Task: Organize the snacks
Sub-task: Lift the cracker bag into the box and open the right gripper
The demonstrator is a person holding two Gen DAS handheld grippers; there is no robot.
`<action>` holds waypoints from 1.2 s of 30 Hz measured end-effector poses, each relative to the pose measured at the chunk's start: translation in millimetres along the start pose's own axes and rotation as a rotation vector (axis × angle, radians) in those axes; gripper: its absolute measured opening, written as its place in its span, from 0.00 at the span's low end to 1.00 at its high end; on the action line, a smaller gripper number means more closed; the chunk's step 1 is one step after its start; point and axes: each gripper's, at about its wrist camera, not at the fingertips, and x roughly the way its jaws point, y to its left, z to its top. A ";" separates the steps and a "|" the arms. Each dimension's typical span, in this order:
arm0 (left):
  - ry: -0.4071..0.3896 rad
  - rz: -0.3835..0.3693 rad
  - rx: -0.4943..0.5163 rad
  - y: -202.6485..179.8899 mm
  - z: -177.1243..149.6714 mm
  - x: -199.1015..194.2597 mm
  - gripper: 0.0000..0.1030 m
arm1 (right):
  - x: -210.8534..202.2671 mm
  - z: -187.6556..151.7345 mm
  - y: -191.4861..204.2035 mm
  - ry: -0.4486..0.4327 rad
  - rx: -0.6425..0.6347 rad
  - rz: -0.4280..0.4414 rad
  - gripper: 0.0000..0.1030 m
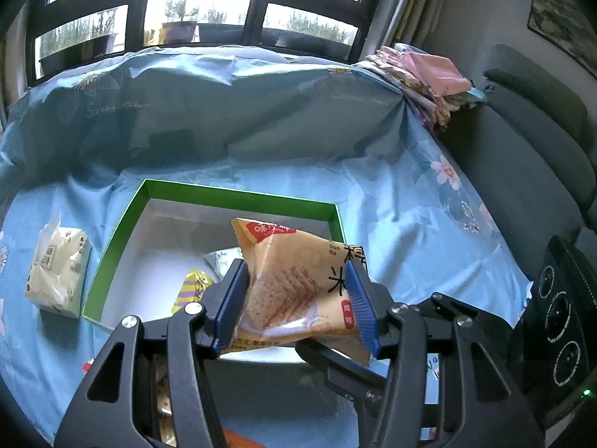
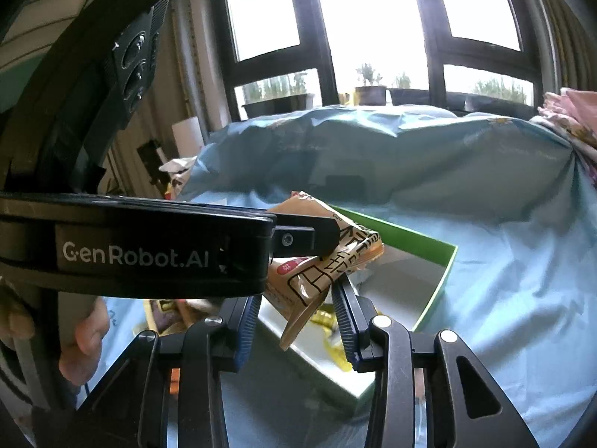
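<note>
A tan rice-cracker snack bag hangs above the green box with its white inside. My left gripper is shut on the bag's middle, a blue pad on each side. In the right wrist view my right gripper is shut on the lower corner of the same bag, and the left gripper's finger crosses in from the left onto it. The box holds a yellow striped packet and a silvery packet.
A blue flowered sheet covers the surface and rises like a wall behind the box. A white tissue pack lies left of the box. Folded pink cloths and a grey sofa are at the right. A person's hand grips the left handle.
</note>
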 end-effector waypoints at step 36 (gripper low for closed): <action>0.105 0.006 -0.040 27.6 1.8 68.1 0.54 | 57.5 -6.6 -28.1 0.139 0.057 -0.069 0.40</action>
